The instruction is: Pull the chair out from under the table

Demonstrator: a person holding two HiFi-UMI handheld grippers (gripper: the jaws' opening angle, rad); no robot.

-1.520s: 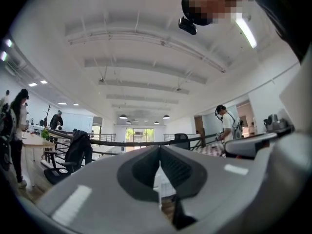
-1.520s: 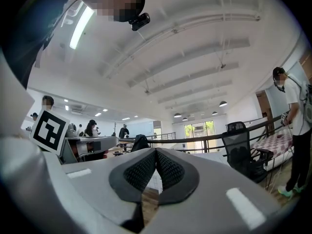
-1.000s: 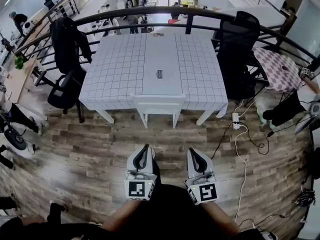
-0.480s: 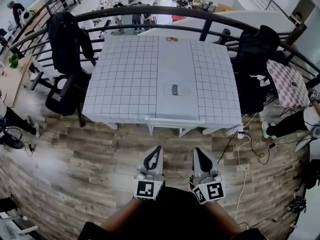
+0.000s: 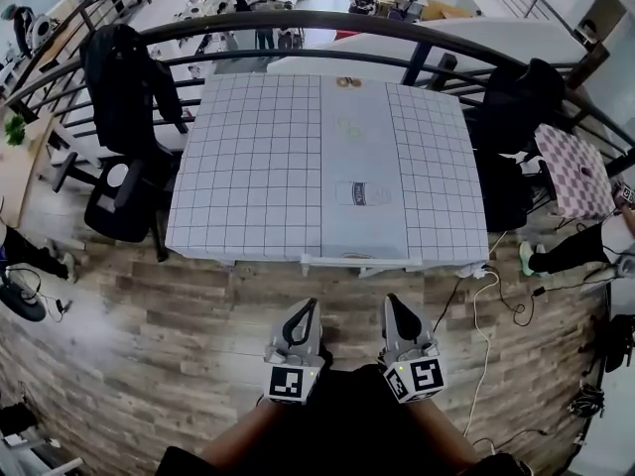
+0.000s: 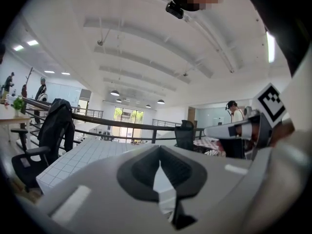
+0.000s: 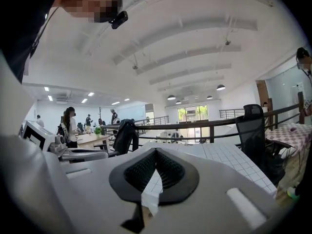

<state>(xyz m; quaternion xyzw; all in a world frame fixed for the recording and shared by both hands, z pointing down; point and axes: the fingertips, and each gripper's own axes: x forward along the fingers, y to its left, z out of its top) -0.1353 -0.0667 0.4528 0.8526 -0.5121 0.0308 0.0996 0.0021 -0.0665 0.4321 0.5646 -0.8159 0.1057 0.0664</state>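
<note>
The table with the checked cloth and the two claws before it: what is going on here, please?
A person faces the table, a claw in each hand. The left claw and the right claw are both shut and empty, aimed at its near edge. The white chair is tucked under that edge, only its top showing. Neither claw touches it, so the pull has not begun.

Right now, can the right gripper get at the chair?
Probably yes: only bare floor lies between the right gripper and the chair back at the table's near edge, though its fingers are shut and must open first.
</note>
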